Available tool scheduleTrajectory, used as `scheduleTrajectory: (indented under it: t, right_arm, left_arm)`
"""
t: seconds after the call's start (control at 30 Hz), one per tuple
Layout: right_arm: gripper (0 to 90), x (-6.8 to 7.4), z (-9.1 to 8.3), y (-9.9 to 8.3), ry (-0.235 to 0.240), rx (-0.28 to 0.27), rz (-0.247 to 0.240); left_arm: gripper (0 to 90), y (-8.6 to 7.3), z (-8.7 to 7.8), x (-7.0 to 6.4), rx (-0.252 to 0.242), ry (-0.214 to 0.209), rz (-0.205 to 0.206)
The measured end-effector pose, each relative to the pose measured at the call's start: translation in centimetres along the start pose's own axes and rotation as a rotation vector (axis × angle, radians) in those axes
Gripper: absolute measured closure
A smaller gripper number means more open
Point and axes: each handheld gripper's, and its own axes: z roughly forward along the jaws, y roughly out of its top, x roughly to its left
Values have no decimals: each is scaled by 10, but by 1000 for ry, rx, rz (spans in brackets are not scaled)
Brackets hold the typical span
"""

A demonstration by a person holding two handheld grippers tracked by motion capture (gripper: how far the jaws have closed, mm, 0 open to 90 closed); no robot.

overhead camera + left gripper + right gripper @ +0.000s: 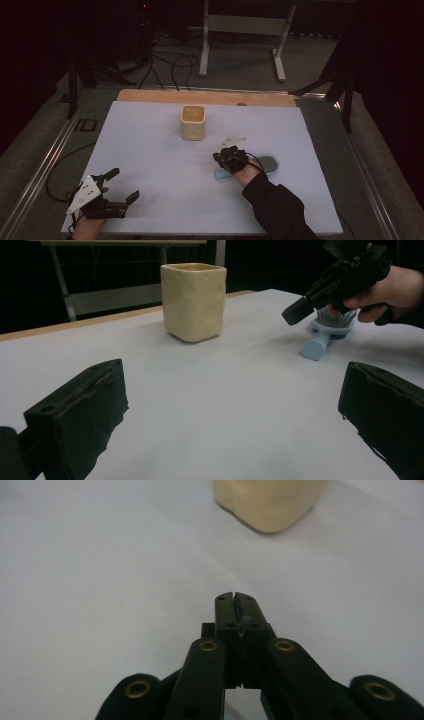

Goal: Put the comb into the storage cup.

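Dim lab, floor cables (pixel 170 62), rail-edged table (pixel 150 150), metal stand (pixel 245 30)

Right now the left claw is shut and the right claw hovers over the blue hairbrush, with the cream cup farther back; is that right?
Not quite: the left claw is wide open, as the left gripper view shows. The right claw does hover over the blue hairbrush, the cream cup farther back.

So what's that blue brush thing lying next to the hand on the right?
It is a light blue hairbrush, plastic by the look of it, lying flat on the white table cover with its dark bristles facing up. Its short, rounded handle points toward the person's left side. The right tool, jaws shut, hovers just above it; whether the hand touches the brush is unclear.
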Motion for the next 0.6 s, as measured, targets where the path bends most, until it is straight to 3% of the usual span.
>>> scheduleTrajectory:
  t: [0.6]
  right_arm:
    - [900, 12, 10, -12, 24, 89, -10]
  left_arm:
    - [0, 0, 0, 0, 4, 1, 0]
